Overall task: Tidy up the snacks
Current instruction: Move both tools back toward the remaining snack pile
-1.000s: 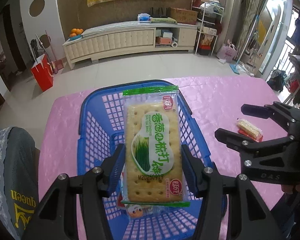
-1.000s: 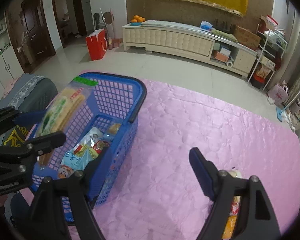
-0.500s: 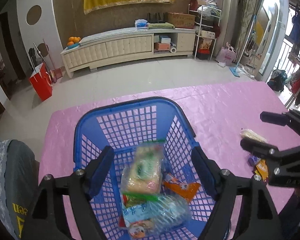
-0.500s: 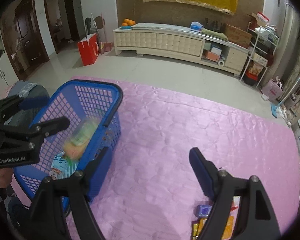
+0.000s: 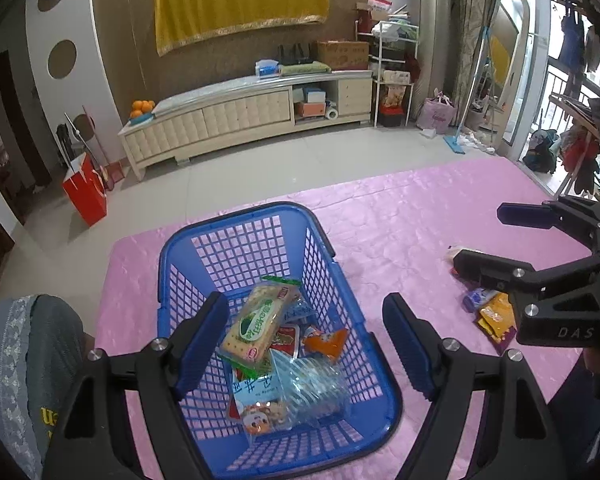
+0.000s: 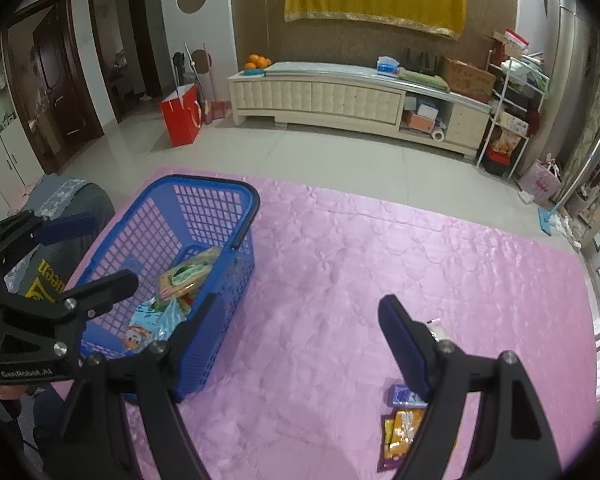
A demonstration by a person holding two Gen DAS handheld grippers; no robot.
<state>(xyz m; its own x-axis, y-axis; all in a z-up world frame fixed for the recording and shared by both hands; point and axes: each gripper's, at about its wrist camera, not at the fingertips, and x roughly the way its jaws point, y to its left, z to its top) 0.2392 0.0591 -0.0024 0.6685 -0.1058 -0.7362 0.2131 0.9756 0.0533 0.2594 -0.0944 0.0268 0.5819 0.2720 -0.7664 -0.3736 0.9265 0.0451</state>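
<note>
Pink tablecloth [image 5: 400, 216], tiled floor [image 5: 260, 172], cream cabinet [image 5: 236, 116]

"DAS" on right gripper [image 5: 500, 240], "GenRobot.AI" on left gripper [image 6: 88, 252]

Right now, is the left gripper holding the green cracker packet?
No, the left gripper is open and empty, and the green cracker packet lies inside the blue basket.

black gripper [image 5: 304, 340] frames, blue pads [image 5: 202, 338], silver screws.
</note>
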